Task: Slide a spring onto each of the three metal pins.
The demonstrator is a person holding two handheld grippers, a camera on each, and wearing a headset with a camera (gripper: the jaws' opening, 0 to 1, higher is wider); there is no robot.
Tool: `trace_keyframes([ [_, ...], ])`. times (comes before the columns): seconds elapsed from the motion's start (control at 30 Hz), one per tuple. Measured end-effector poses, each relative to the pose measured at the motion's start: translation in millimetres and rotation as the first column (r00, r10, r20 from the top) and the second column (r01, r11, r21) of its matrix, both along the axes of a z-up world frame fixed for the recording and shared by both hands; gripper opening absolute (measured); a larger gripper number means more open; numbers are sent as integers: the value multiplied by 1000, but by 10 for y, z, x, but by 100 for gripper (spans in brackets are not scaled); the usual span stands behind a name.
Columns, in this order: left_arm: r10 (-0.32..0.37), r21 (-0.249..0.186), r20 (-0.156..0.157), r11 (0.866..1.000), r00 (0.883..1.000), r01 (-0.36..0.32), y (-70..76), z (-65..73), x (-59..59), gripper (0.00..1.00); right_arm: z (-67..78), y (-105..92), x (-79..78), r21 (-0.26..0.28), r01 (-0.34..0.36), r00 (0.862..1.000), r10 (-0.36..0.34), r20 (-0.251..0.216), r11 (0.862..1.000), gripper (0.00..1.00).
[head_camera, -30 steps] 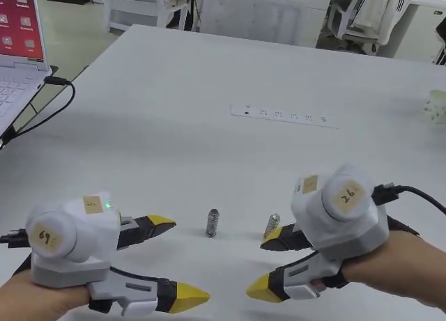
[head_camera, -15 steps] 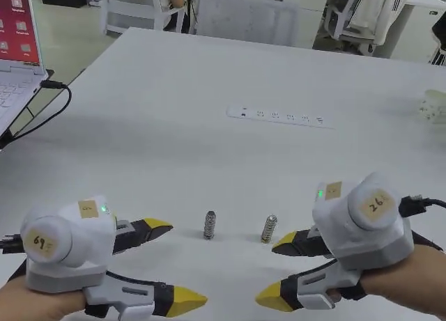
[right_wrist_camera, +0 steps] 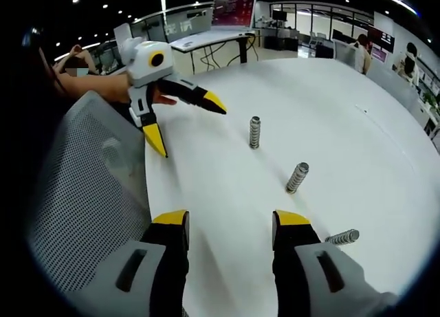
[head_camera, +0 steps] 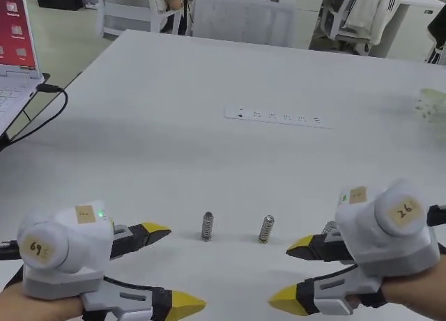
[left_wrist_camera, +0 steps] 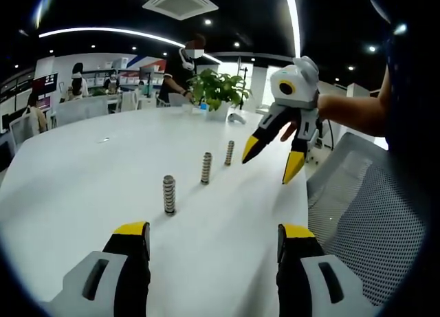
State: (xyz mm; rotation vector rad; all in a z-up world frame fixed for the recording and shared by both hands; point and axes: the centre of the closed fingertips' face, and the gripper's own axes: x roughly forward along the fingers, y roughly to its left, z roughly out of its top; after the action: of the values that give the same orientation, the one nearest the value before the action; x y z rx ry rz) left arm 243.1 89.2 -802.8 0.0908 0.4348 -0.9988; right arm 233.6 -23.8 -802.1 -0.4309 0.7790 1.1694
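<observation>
Three short metal pins with springs on them stand in a row on the white table (head_camera: 230, 161): one on the left (head_camera: 207, 225), one in the middle (head_camera: 267, 228), and a third (head_camera: 329, 227) partly hidden behind my right gripper (head_camera: 291, 273). That gripper is open, its tips just right of the middle spring and touching nothing. My left gripper (head_camera: 171, 267) is open at the near left, short of the left spring. The left gripper view shows the row (left_wrist_camera: 168, 194) (left_wrist_camera: 205, 168) (left_wrist_camera: 229, 152) ahead of my open jaws. The right gripper view shows it too (right_wrist_camera: 255, 132) (right_wrist_camera: 298, 177) (right_wrist_camera: 342, 237).
A white power strip (head_camera: 277, 117) lies across the table's middle. A laptop (head_camera: 14, 49) with a black cable (head_camera: 49, 115) sits at the far left edge. Chairs stand beyond the far edge. A small pale object (head_camera: 431, 104) sits at the right.
My right gripper has drawn back to the right and toward me, away from the middle spring, uncovering the third spring. The left gripper has barely moved. The head camera has shifted a little.
</observation>
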Motion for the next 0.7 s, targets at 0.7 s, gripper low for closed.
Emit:
trace_keyframes([
  [0.7, 0, -1, -7, 1000, 1000, 0, 1, -20, 2, 72, 18, -361, 101, 30, 106, 994, -106, 8, 994, 49],
])
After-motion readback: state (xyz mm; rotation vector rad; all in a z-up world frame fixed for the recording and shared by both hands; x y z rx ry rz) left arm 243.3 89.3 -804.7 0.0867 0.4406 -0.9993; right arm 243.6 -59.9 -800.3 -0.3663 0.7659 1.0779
